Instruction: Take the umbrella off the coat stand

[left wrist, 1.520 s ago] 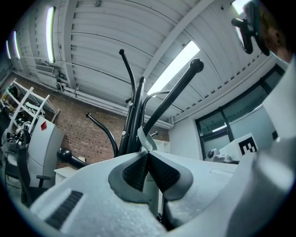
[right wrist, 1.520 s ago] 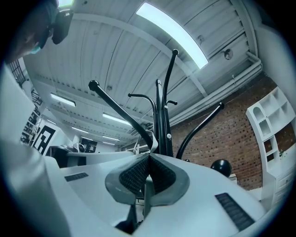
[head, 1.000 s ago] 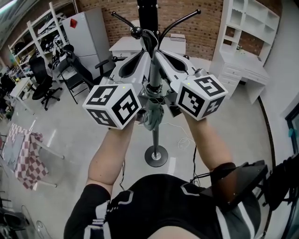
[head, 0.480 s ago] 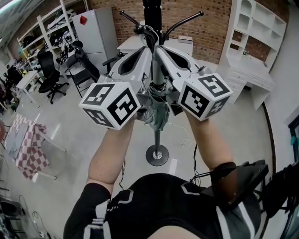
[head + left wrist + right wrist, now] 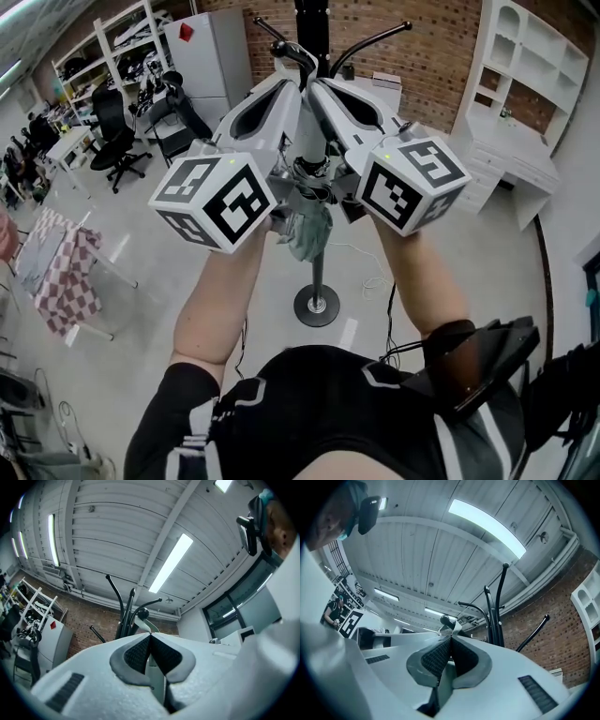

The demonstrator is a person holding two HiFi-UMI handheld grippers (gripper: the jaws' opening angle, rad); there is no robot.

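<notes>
Up high, the left gripper and the right gripper meet at the top of the tall coat stand with black hooks. Each gripper is squeezed tight on the pale strap next to a black ball hook. The grey-green folded umbrella hangs down right against the pole.

left tool and right tool flank the hung umbrella.

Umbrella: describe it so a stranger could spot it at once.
Start at the black coat stand standing mid-floor. Hanging along its pole, below the curved hooks, is the umbrella: the only folded grey-green fabric bundle among bare metal.
</notes>
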